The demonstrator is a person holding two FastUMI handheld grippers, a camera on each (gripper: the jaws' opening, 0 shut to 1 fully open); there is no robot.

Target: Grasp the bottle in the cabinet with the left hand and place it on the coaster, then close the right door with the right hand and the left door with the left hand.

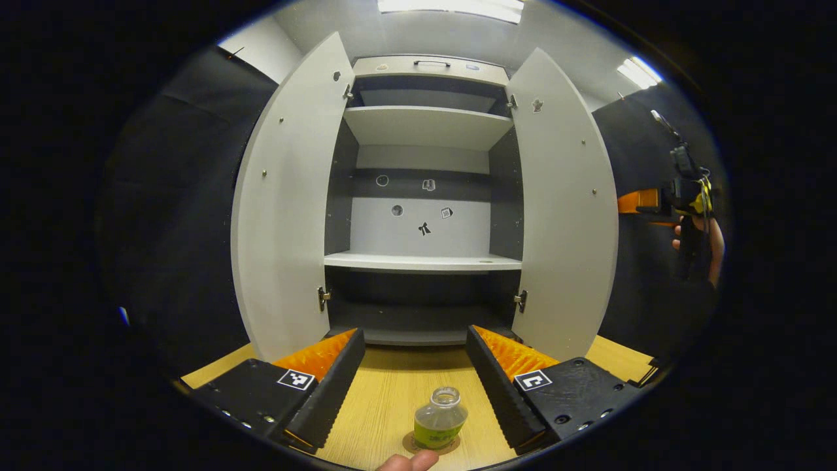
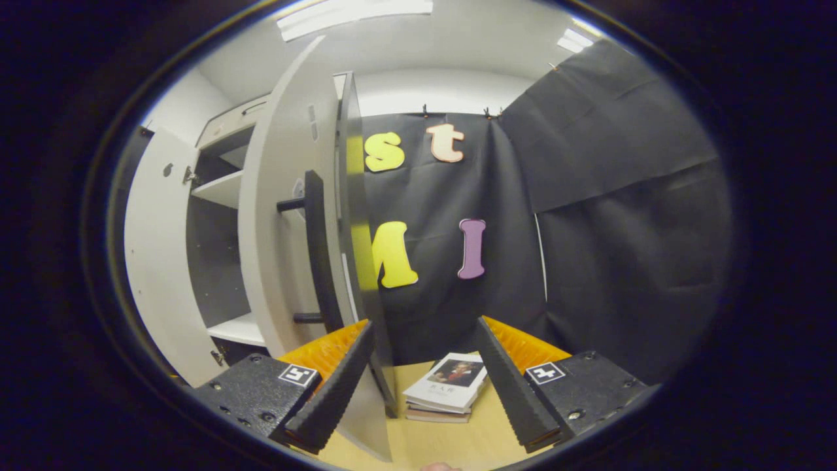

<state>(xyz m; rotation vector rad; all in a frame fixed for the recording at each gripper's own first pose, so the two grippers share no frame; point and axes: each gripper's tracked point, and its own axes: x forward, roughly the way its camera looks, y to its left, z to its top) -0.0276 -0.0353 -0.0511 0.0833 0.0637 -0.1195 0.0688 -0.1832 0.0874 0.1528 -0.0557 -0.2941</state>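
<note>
A small clear bottle (image 1: 439,418) with a green label and no cap stands upright on a round brown coaster (image 1: 451,449) on the wooden table. It sits low between the fingers of my left gripper (image 1: 415,333), which is open and not touching it. The white cabinet (image 1: 425,261) faces me with its left door (image 1: 288,216) and right door (image 1: 565,216) both swung open. My right gripper (image 2: 425,327) is open at the right door (image 2: 288,248). The door's outer edge runs down just inside its left finger, by the black handle (image 2: 317,255). The right gripper (image 1: 686,196) shows far right, held by a hand.
The cabinet shelves (image 1: 422,125) hold nothing. A stack of books (image 2: 448,387) lies on the table behind the right door. Black cloth walls close in on both sides. A person's fingertip (image 1: 409,462) shows at the bottom edge by the coaster.
</note>
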